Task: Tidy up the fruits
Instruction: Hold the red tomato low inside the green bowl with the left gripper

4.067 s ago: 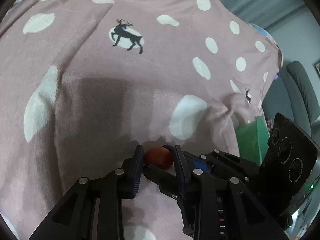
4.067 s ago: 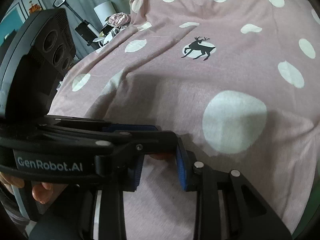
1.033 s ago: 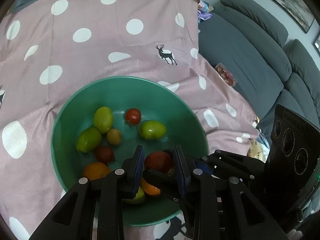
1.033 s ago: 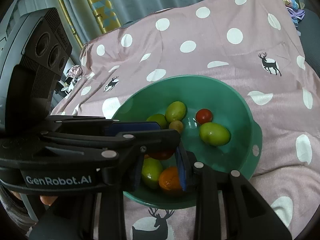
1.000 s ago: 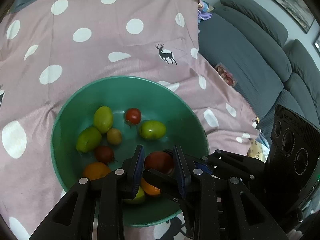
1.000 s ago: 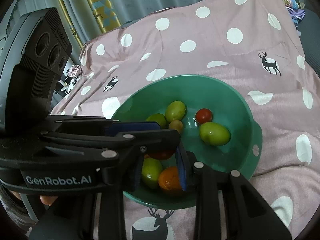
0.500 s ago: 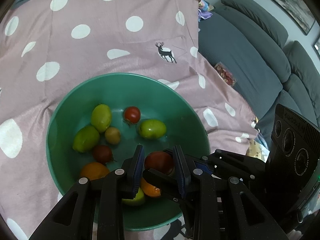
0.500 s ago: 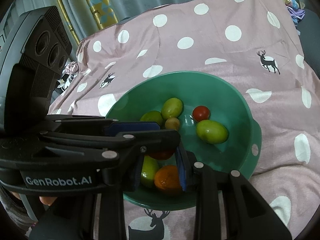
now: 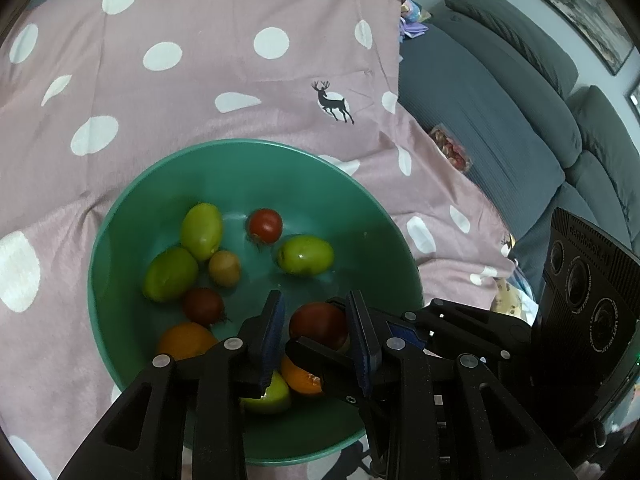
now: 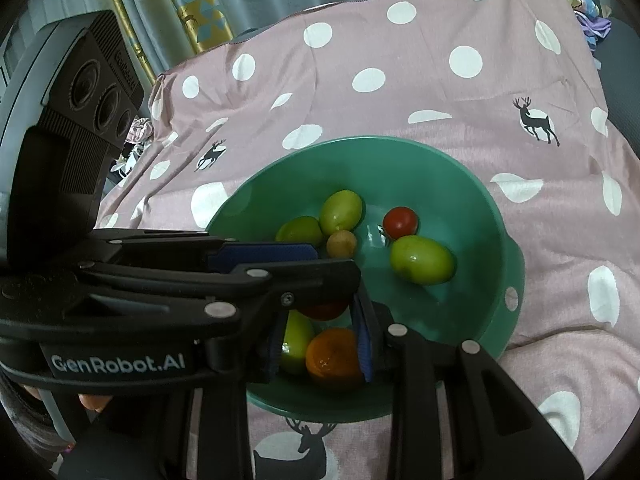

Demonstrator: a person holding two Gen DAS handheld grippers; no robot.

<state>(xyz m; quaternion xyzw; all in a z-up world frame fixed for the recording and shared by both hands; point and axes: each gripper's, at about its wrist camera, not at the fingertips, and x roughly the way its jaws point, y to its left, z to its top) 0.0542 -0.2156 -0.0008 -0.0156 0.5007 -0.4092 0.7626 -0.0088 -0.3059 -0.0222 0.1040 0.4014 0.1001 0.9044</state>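
A green bowl sits on the pink dotted cloth and holds several fruits: green ones, a red tomato, a dark tomato and oranges. My left gripper is shut on a dark red tomato and holds it above the bowl's near side. In the right wrist view the bowl lies ahead, and my right gripper is open and empty over an orange, crossed by the left gripper's arm; the held tomato peeks out under it.
A grey sofa stands to the right of the cloth, with a small packet on its seat. Curtains hang behind the cloth's far left edge. The cloth spreads wide beyond the bowl.
Four seconds ago both grippers were low over bare cloth with the tomato in the left one. Now they hover over the bowl. In the last second the view shifted only slightly.
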